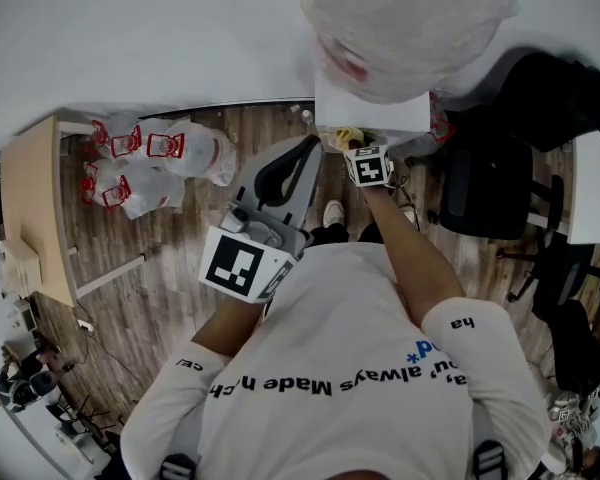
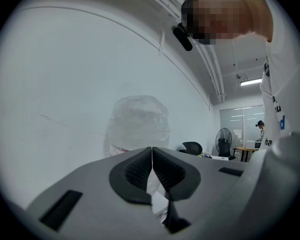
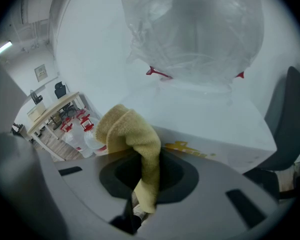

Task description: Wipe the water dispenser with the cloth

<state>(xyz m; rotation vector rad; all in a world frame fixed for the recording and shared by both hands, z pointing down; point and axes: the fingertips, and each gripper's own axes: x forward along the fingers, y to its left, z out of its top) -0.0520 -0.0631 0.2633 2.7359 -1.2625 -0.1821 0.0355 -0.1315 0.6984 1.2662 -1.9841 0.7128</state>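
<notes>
The white water dispenser [image 1: 372,111] stands against the wall with a big clear bottle [image 1: 405,23] upside down on top; the same bottle [image 3: 195,31] and white dispenser top [image 3: 200,116] fill the right gripper view. My right gripper [image 1: 352,146] is shut on a yellow cloth [image 3: 132,136], held at the dispenser's upper front edge; the cloth [image 1: 348,136] peeks out there. My left gripper [image 1: 302,158] is shut and empty, held up left of the dispenser, its closed jaws [image 2: 151,156] pointing toward the bottle [image 2: 139,124].
Several empty water bottles with red handles [image 1: 150,163] lie on the wood floor at the left. A wooden desk [image 1: 30,213] stands farther left. Black office chairs [image 1: 490,178] crowd the right of the dispenser.
</notes>
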